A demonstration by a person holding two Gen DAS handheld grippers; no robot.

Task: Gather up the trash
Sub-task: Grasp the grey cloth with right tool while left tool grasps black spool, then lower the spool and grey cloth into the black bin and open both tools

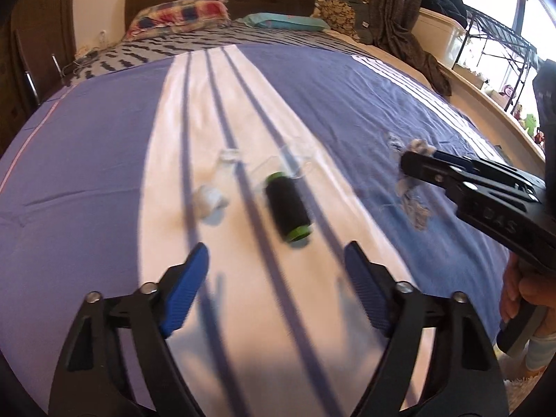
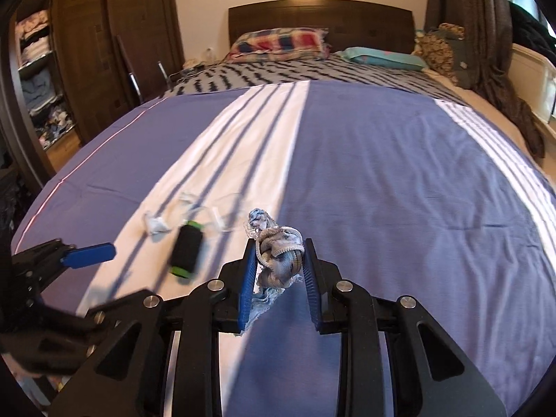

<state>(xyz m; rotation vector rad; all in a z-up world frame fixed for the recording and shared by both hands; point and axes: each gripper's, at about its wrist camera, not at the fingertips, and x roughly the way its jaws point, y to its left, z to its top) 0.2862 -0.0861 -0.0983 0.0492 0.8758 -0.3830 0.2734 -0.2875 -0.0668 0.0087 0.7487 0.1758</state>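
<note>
1. Blur: the spool [image 1: 287, 205] and the white paper wad [image 1: 210, 203] are smeared in the left wrist view; the clear plastic wrapper [image 1: 295, 166] behind them is barely readable.
2. Cut off: only a bit of the person's hand [image 1: 521, 295] shows at the right edge, w/ the right gripper handle in it.
3. Right gripper [image 2: 279, 253]: jaws closed tight on a grey-blue rag scrap [image 2: 278, 253], frayed end hanging below the pads, lifted clear of the bed [image 2: 399, 208]. Points down at a slant toward the headboard [image 2: 321, 14].
4. Left gripper [image 1: 278, 260]: jaws apart, nothing between them, hovering over the white stripe of the cover near the foot edge, angled down, spool just ahead.
5. Spool, black w/ green ends, lies on its side on the white stripe; paper wad just beside it toward the left edge.
6. More rag bits [image 1: 413, 205] lie on the blue part near the right gripper tip, partly hidden by it.
</note>
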